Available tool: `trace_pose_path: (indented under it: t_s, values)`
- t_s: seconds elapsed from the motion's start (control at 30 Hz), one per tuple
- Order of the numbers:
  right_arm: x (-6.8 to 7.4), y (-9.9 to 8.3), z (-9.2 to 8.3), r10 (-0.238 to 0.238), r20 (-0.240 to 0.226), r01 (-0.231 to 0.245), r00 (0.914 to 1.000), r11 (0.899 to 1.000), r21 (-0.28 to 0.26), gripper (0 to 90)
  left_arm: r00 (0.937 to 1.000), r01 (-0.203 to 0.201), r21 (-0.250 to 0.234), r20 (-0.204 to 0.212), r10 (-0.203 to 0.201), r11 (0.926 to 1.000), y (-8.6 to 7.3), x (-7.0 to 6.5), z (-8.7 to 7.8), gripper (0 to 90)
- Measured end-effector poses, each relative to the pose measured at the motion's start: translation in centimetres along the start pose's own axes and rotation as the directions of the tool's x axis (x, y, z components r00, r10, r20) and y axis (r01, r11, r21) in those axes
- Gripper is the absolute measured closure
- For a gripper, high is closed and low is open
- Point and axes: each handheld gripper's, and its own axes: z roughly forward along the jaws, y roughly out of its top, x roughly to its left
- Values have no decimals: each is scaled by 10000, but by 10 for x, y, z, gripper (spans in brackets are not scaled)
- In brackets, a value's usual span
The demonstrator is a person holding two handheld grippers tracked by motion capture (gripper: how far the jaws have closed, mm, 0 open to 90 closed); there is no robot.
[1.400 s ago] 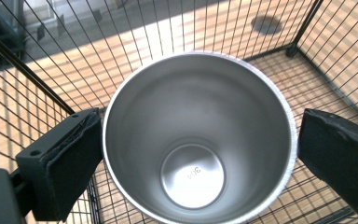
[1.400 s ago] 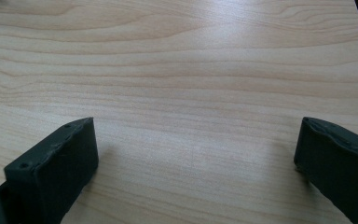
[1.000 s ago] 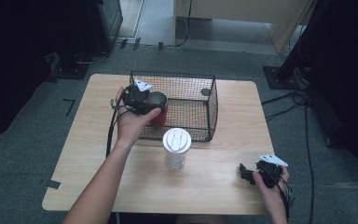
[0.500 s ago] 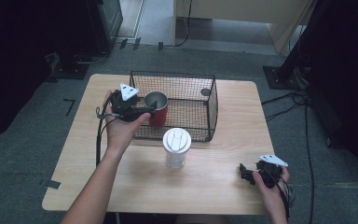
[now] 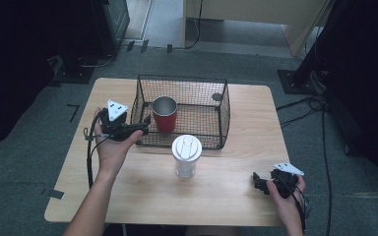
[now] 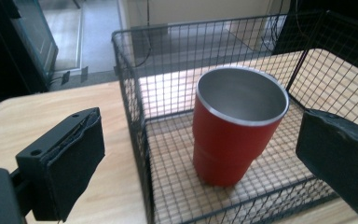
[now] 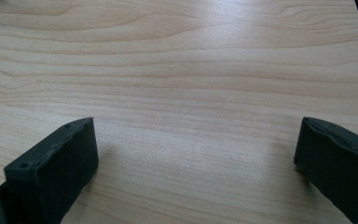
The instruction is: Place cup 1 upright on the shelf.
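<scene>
From the high view, the left gripper (image 5: 140, 127) hangs at the black wire basket's (image 5: 224, 113) left wall, the right gripper (image 5: 259, 183) resting on the wooden table (image 5: 236, 172). The left gripper view shows jaws apart around the basket corner, red metal tumbler (image 6: 235, 128) upright inside. The right gripper view shows jaws apart over bare wood.

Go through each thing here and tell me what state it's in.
Red cup: upright, empty, in basket.
Basket: open-topped, on table.
Lidded cup: upright, lid on, outside basket.
Left gripper: open, empty, at basket's wall.
Right gripper: open, empty, over table.
</scene>
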Motion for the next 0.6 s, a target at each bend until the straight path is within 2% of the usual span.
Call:
trace_pose_path:
  t_s: [0.23, 0.43, 0.6]
  values:
    - [0, 0, 0, -18, 3, 18, 10000, 10000, -6, 0, 9998, 180, 65, -74, -180, 9998, -23, 10, -11, 19]
    - [0, 0, 0, -11, 6, 11, 10000, 10000, -11, 0, 9992, 225, 228, -348, -217, 9995, -42, 17, -20, 20]
    - [0, 0, 0, -11, 10, 11, 10000, 10000, -4, 0, 9982, 472, 342, -389, -459, 9983, -60, 25, -26, 20]
